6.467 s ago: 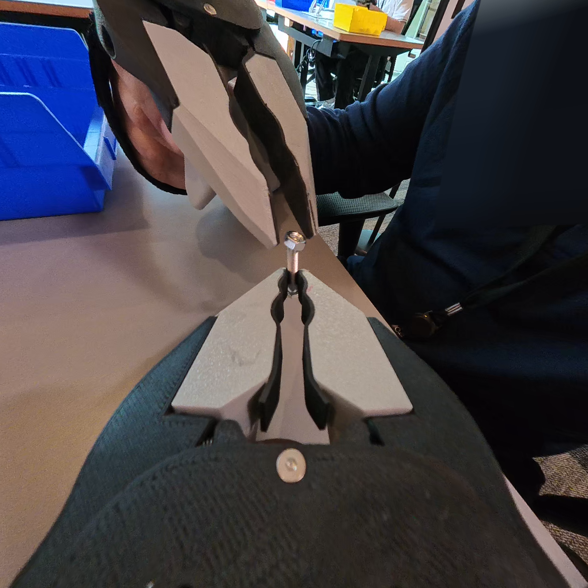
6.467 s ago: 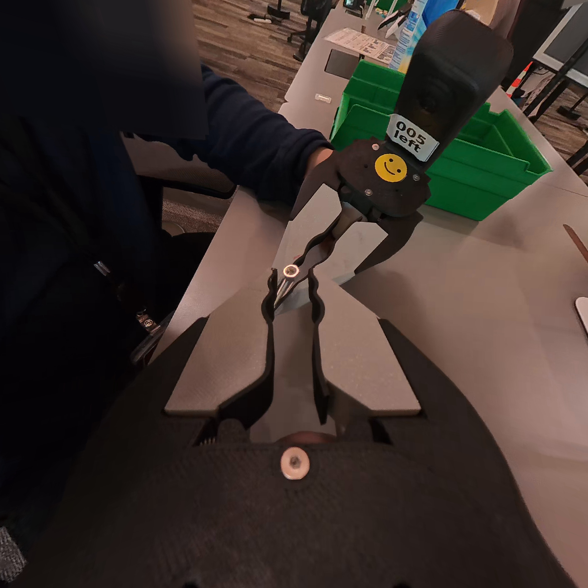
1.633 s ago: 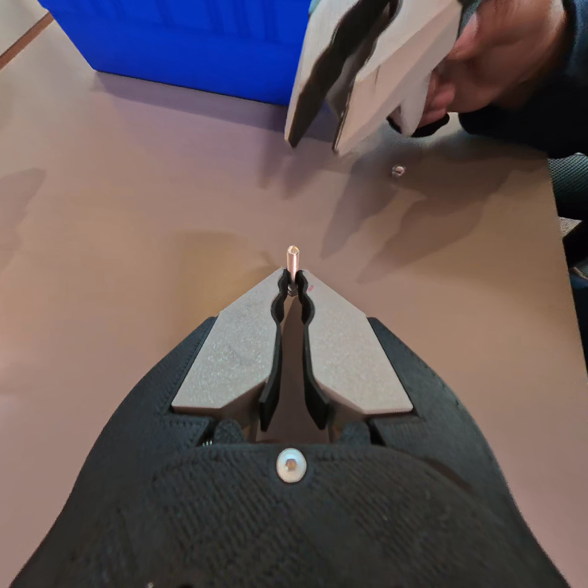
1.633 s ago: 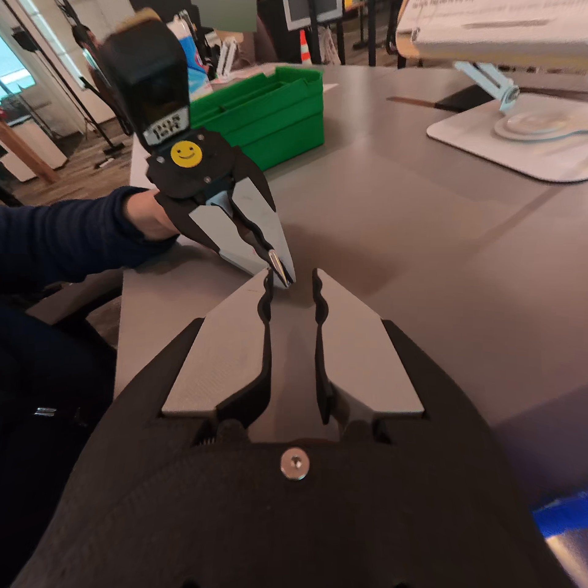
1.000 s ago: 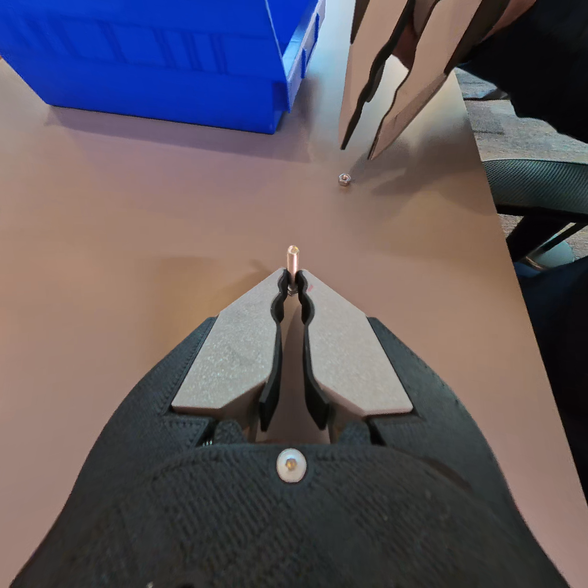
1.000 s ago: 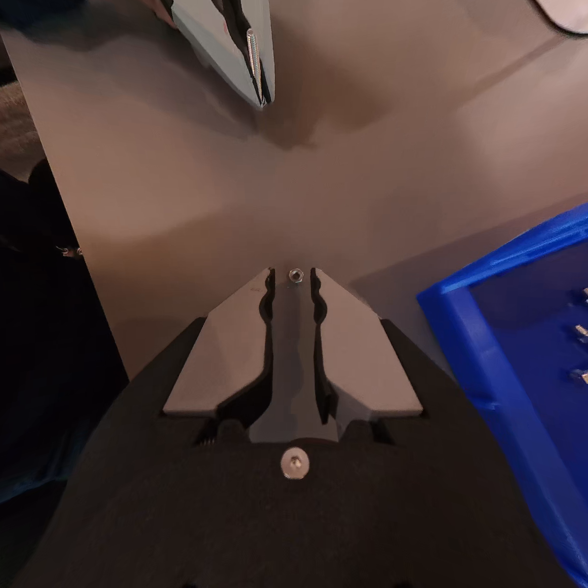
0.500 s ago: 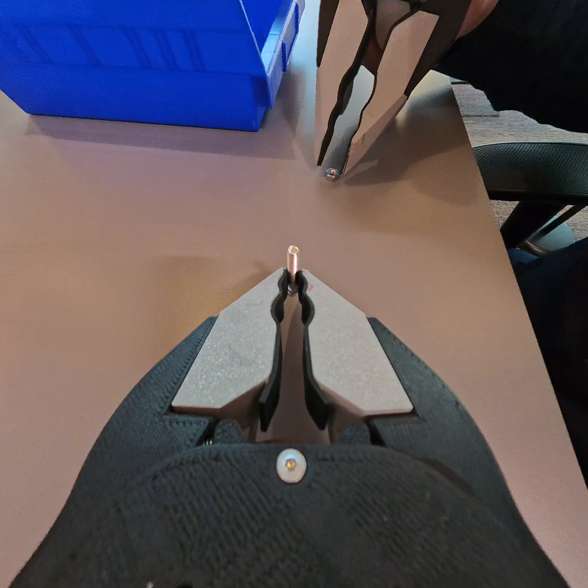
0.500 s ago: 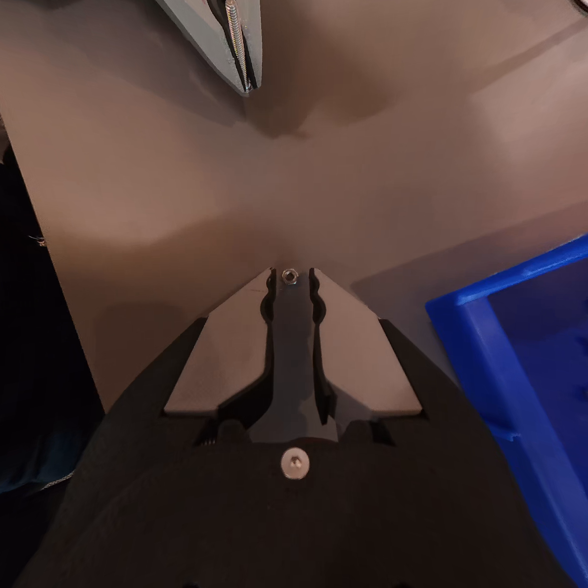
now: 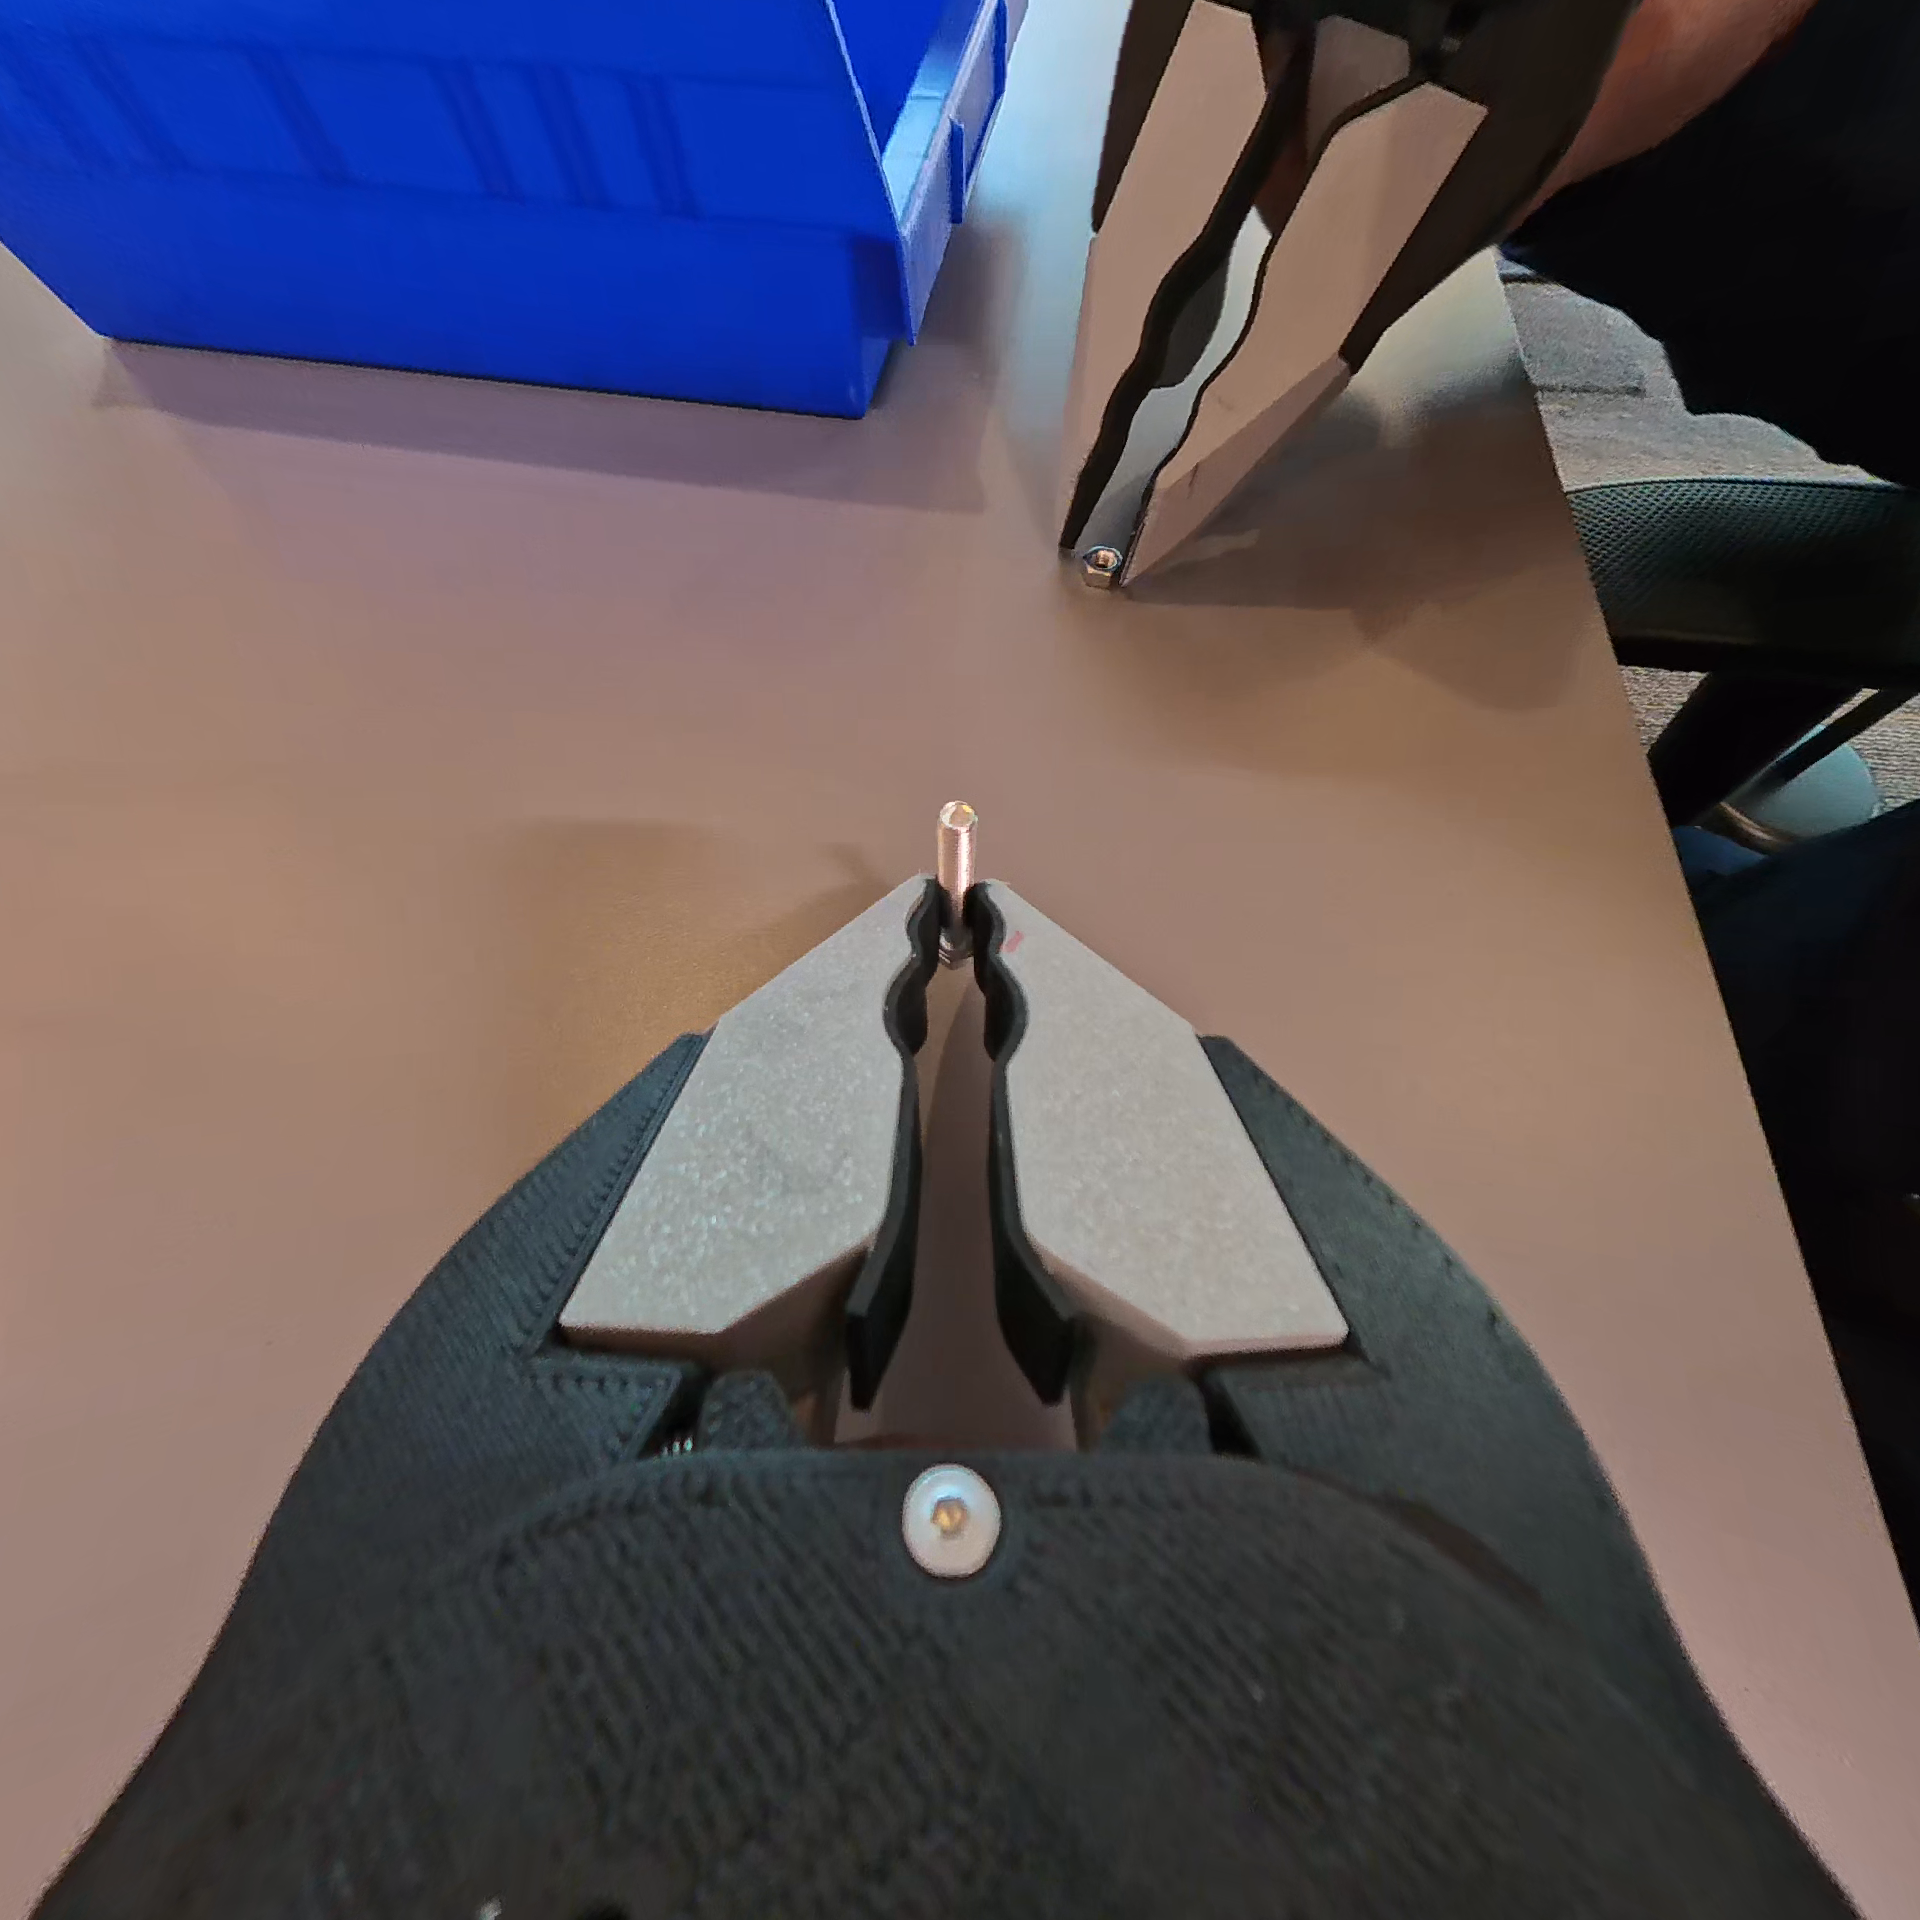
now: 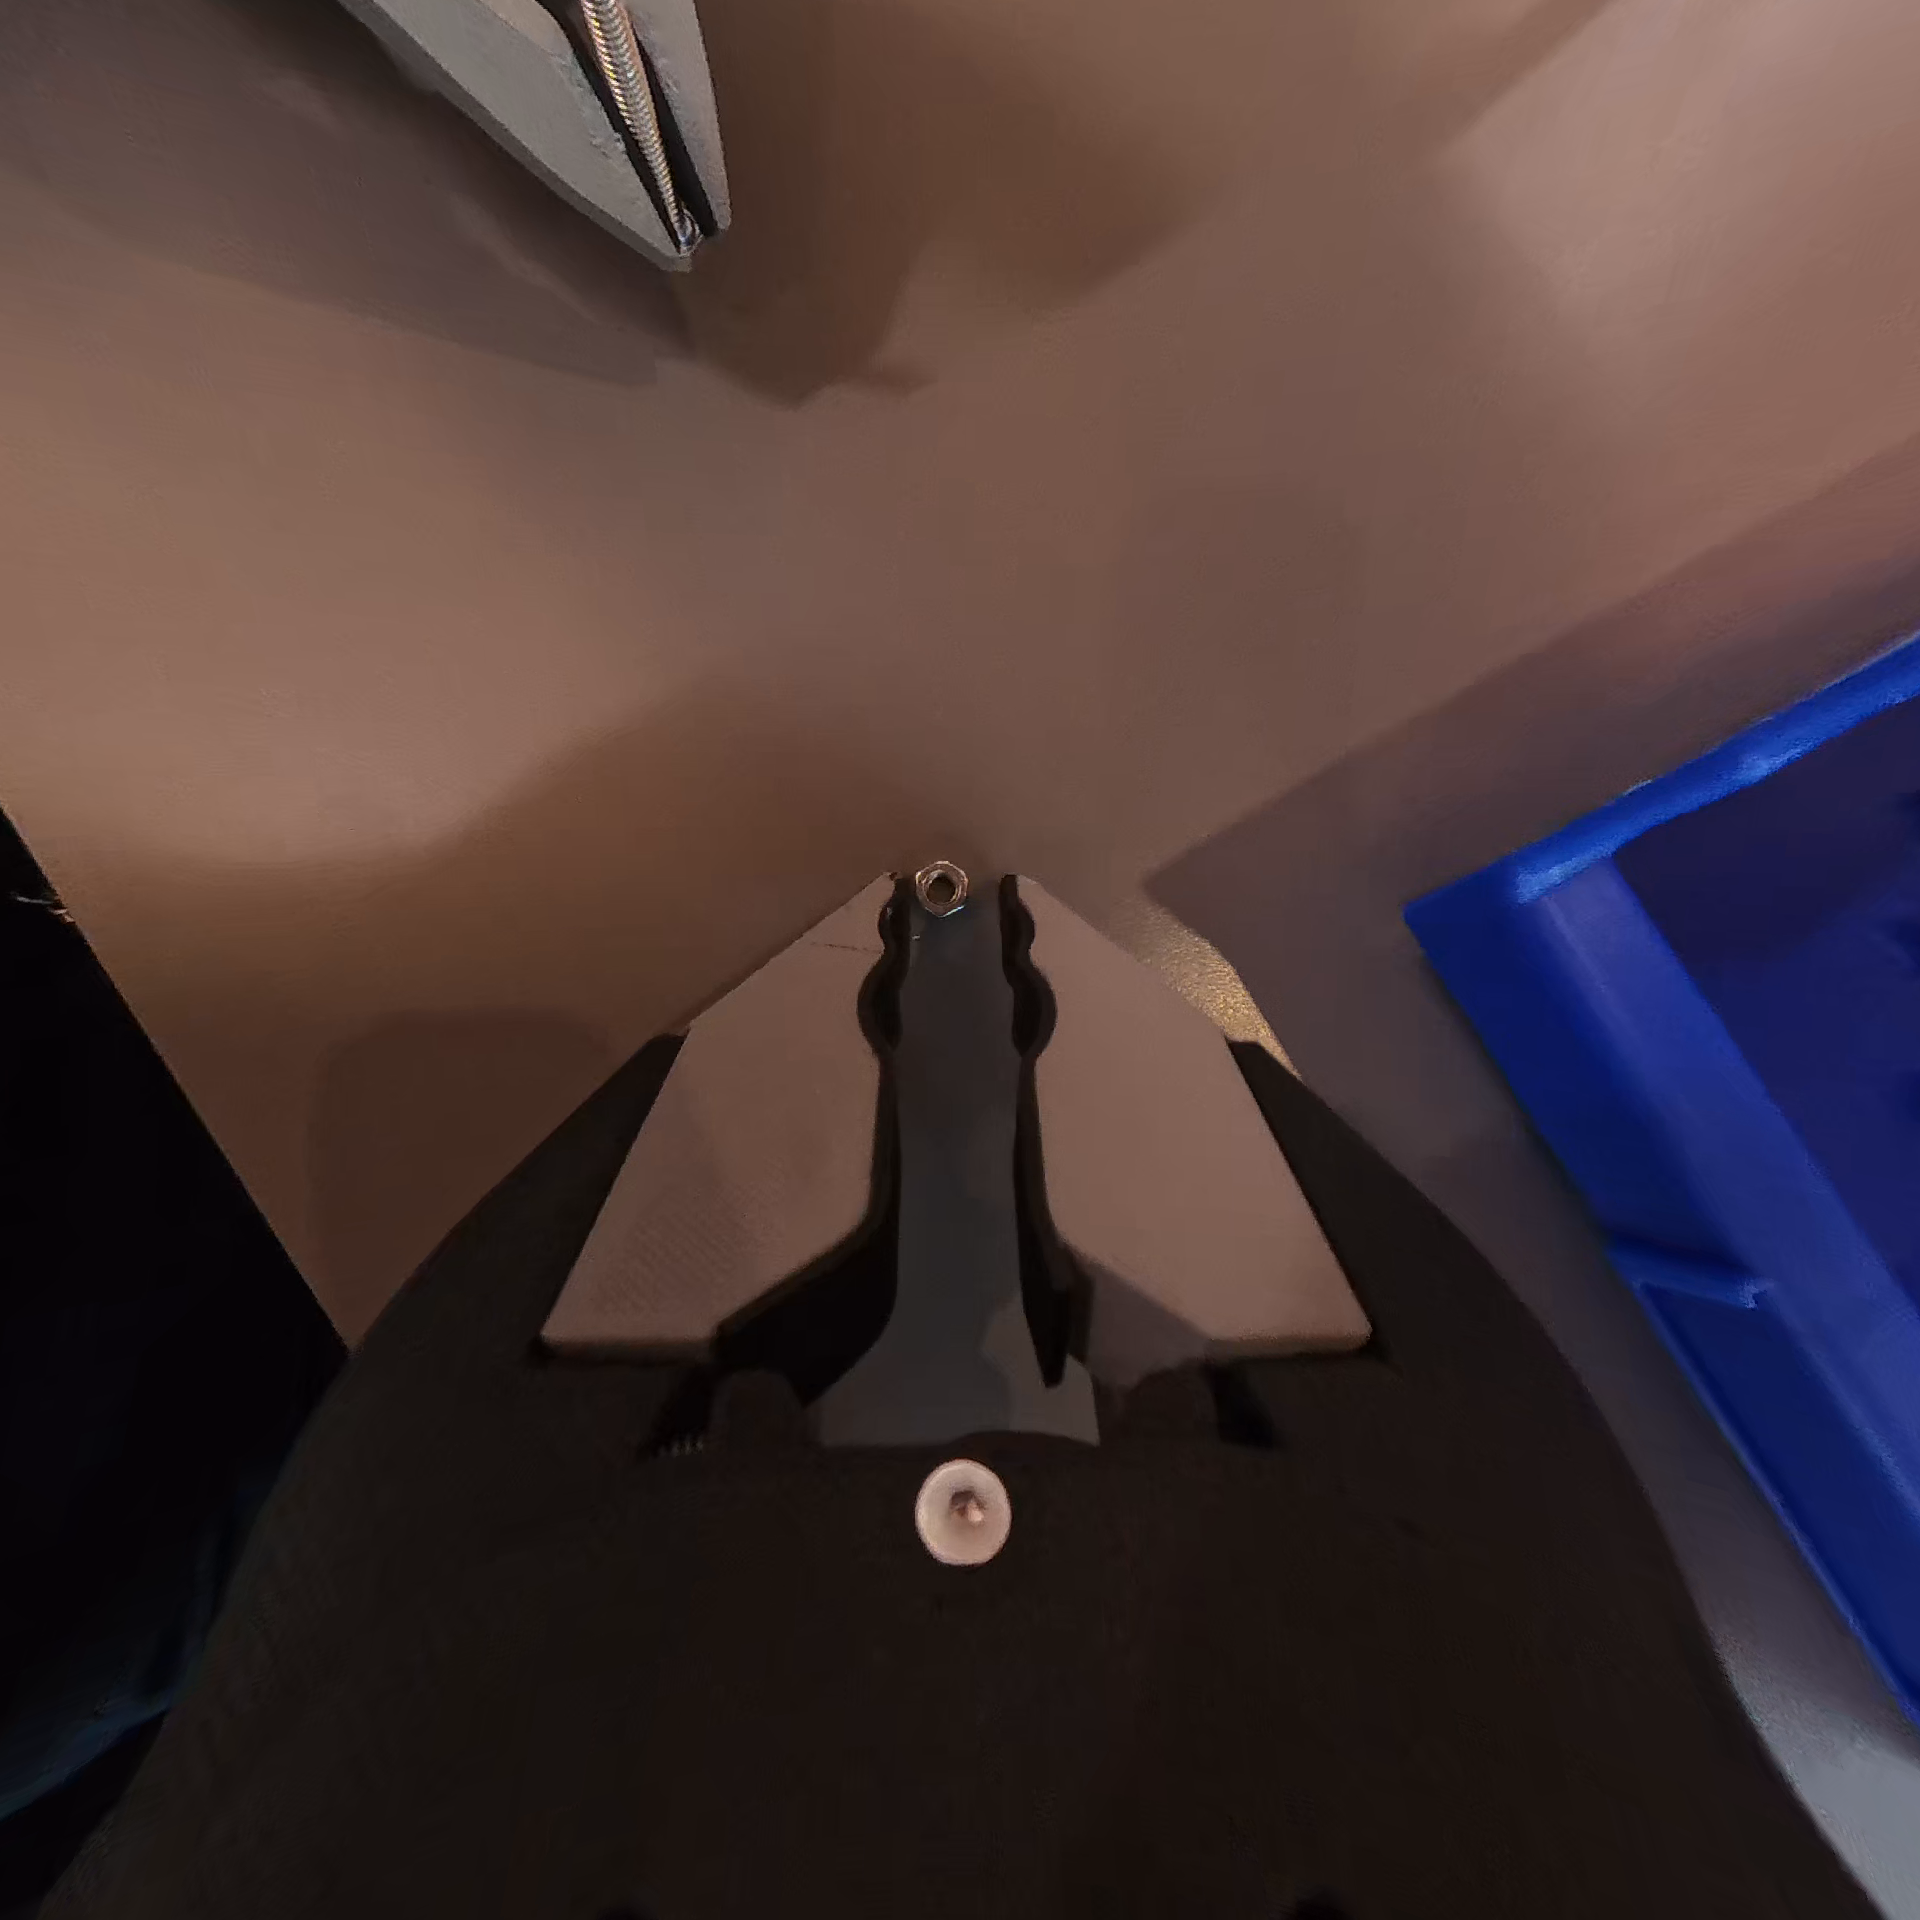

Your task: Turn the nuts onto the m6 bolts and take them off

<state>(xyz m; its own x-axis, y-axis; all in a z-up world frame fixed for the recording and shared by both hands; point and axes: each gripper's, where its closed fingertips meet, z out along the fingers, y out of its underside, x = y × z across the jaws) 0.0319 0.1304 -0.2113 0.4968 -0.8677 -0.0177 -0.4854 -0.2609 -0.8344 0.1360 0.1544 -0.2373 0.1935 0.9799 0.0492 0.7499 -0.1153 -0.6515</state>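
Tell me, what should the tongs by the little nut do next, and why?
Probably close the right tongs on the nut. They stand open with their tips at the table, and the nut lies between them, loose. The left tongs already grip the bolt, ready for it.

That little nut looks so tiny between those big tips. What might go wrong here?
1. The nut lies flat on the table, touching one side of the open right tool, so closing may push it away or pinch it crooked.
2. The left tool holds the bolt only at its very tips, so pressing the nut on might tilt it.
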